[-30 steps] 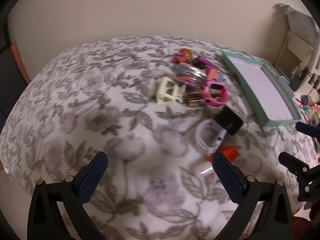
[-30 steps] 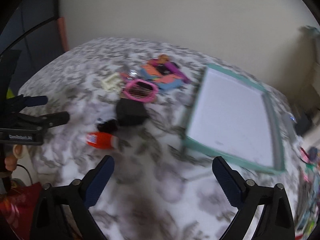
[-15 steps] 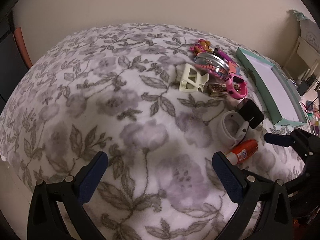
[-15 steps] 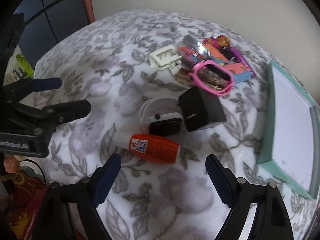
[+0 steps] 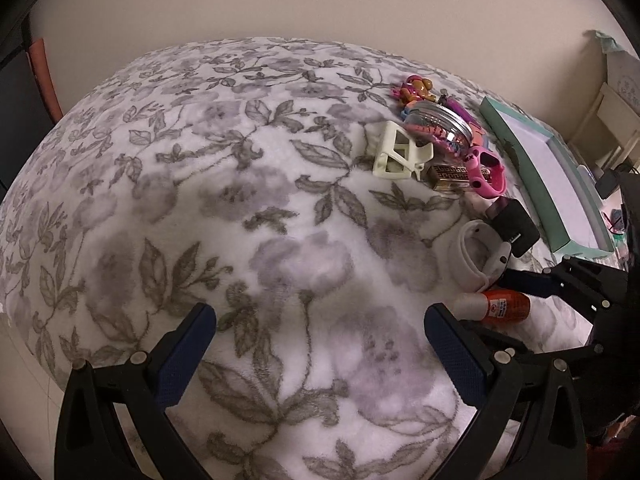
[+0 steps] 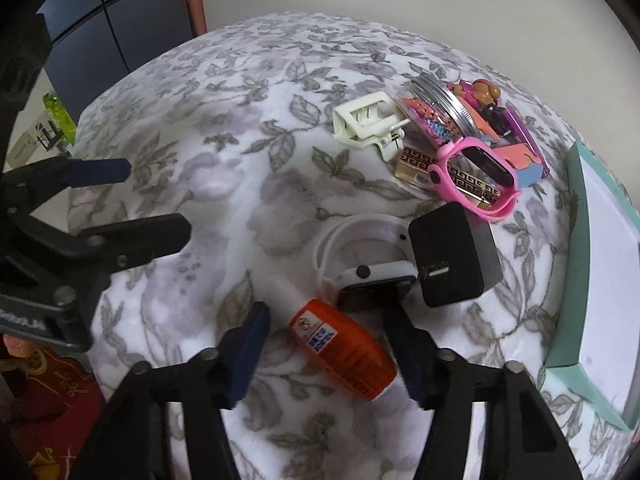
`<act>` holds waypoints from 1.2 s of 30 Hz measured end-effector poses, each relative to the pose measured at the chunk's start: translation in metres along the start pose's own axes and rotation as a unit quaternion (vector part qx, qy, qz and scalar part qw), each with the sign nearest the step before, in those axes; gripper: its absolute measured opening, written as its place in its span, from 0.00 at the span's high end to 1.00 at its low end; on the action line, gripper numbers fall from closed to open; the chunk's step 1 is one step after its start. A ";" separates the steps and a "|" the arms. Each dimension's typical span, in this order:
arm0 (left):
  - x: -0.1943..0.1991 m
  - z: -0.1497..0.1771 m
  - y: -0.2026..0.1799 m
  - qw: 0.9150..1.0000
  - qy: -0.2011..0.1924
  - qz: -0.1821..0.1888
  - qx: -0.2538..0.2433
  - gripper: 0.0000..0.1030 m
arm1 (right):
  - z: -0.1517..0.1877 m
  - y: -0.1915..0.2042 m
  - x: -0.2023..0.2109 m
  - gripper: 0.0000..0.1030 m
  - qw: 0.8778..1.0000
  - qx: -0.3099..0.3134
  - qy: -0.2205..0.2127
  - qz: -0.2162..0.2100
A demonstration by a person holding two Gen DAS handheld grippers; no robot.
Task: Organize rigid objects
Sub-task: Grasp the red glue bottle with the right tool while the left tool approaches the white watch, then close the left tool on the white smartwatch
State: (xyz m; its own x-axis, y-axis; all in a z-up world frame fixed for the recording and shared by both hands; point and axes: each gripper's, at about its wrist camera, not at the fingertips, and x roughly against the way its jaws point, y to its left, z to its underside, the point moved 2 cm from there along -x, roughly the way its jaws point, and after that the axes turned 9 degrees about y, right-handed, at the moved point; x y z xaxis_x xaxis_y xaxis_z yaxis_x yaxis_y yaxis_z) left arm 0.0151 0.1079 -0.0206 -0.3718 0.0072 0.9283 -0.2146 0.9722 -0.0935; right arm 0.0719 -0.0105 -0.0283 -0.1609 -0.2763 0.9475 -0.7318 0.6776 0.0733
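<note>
The orange glue bottle (image 6: pixel 343 350) lies on its side on the floral blanket (image 6: pixel 240 184), white cap pointing up-left, between the 2 fingers of the right gripper (image 6: pixel 324 344). That gripper's jaws are closing around the bottle; a gap shows beside the left pad, and whether the right pad touches the bottle cannot be told, so it is not yet clamped. In the left wrist view the same bottle (image 5: pixel 505 305) sits just beside the right gripper's blue pad.

Just beyond the bottle lies a white smartwatch (image 6: pixel 370 258) with its band looped, touching a black USB charger cube (image 6: pixel 452 256) on its right. Farther on sit a pink-banded watch (image 6: pixel 474 178) over a gold patterned box (image 6: pixel 424 168), a cream hair claw clip (image 6: pixel 370 124), and a clear jar (image 6: pixel 434 112) tipped on its side with a metal lid; inside it are small colourful pieces, too small to name. Behind the jar are a small toy figure (image 6: pixel 482 92) and some pink and purple items.

A mint-rimmed tray (image 6: pixel 578 240) lies at the right, its white floor bare, well apart from the bottle.

The left gripper (image 5: pixel 320 344) hovers with jaws wide apart and nothing between them, over a broad bare stretch of blanket. The blanket's edge drops away at the left, towards dark cabinet doors (image 6: pixel 120 20).
</note>
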 end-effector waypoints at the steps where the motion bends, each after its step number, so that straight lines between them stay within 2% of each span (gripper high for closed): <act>1: 0.000 0.000 -0.001 1.000 0.000 0.001 -0.001 0.00 | 0.001 0.000 0.001 0.47 1.000 -0.003 -0.001 -0.003; 6: 0.001 -0.002 -0.007 1.000 -0.002 0.009 -0.011 0.00 | 0.009 -0.004 0.005 0.59 1.000 -0.011 -0.001 -0.019; 16: -0.005 -0.017 -0.039 0.999 0.003 0.025 -0.044 0.00 | 0.030 -0.020 0.014 0.60 0.999 -0.036 -0.001 -0.038; 19: -0.010 -0.024 -0.048 0.998 0.005 0.025 -0.053 0.00 | 0.036 -0.031 0.017 0.63 0.998 -0.054 -0.001 -0.019; 21: -0.015 -0.028 -0.055 0.998 0.009 0.023 -0.057 0.00 | 0.041 -0.045 0.019 0.68 0.997 -0.080 -0.002 -0.020; 24: -0.022 -0.033 -0.063 0.997 0.015 0.015 -0.068 0.04 | 0.049 -0.062 0.023 0.68 0.993 -0.113 -0.005 -0.018; 29: -0.033 -0.040 -0.077 0.996 0.022 -0.005 -0.091 0.18 | 0.060 -0.079 0.028 0.68 0.990 -0.142 -0.006 -0.007; 33: -0.035 -0.044 -0.087 0.994 0.019 -0.011 -0.107 0.25 | 0.061 -0.083 0.026 0.68 0.988 -0.153 -0.004 -0.013; 36: -0.040 -0.045 -0.096 0.991 0.022 -0.032 -0.125 0.36 | 0.062 -0.080 0.025 0.69 0.989 -0.148 -0.003 -0.008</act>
State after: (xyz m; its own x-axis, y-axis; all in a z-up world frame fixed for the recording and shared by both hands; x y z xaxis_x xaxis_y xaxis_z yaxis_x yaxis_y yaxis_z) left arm 0.0916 0.0246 -0.0320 -0.3240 -0.0514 0.9447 -0.0048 0.9986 0.0527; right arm 0.0857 -0.1139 -0.0293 -0.1552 -0.2917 0.9438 -0.5079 0.8430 0.1770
